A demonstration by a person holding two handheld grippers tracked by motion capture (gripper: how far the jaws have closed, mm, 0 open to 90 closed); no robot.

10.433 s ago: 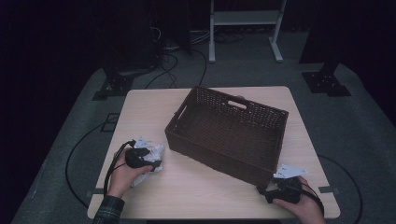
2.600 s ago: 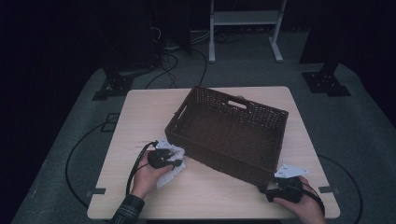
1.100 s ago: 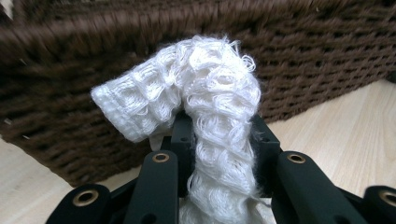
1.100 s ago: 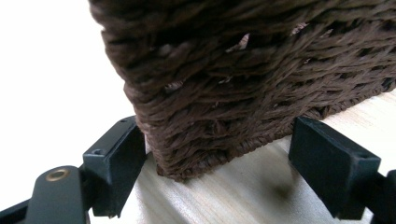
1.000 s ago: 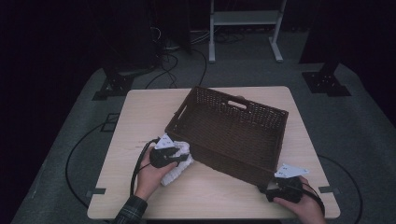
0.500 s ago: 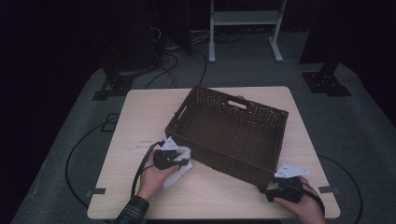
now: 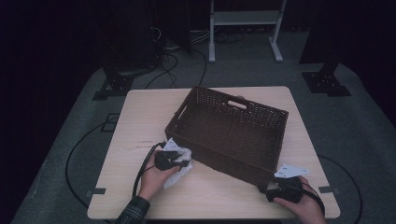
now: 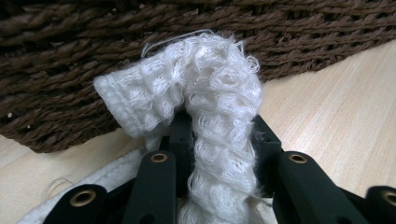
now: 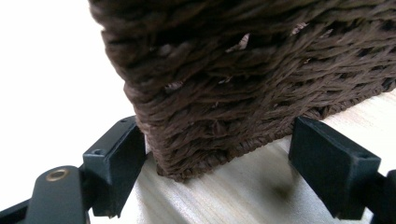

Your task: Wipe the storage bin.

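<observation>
A dark brown wicker basket (image 7: 233,158) stands askew in the middle of the light wooden table (image 7: 140,121). My left gripper (image 7: 186,162) lies low by the basket's near-left wall, shut on a white waffle-weave cloth (image 7: 176,176). In the left gripper view the cloth (image 8: 219,93) bulges up between the jaws of the left gripper (image 8: 219,135), close against the woven wall (image 8: 140,28). My right gripper (image 7: 273,187) rests at the basket's near-right corner. Its jaws (image 9: 224,163) stand wide on either side of that corner (image 9: 233,70); the right pad (image 9: 327,163) is clear of the weave.
The basket's inside looks bare, with a handle slot in its far wall (image 7: 239,103). Cables (image 7: 74,158) loop on the grey floor to the left of the table. A white metal stand (image 7: 243,18) and black stand feet (image 7: 327,84) sit behind the table.
My left gripper has carried the cloth rightward across the table, from the near-left part up to the basket's wall. The right hand and the basket have not moved.
</observation>
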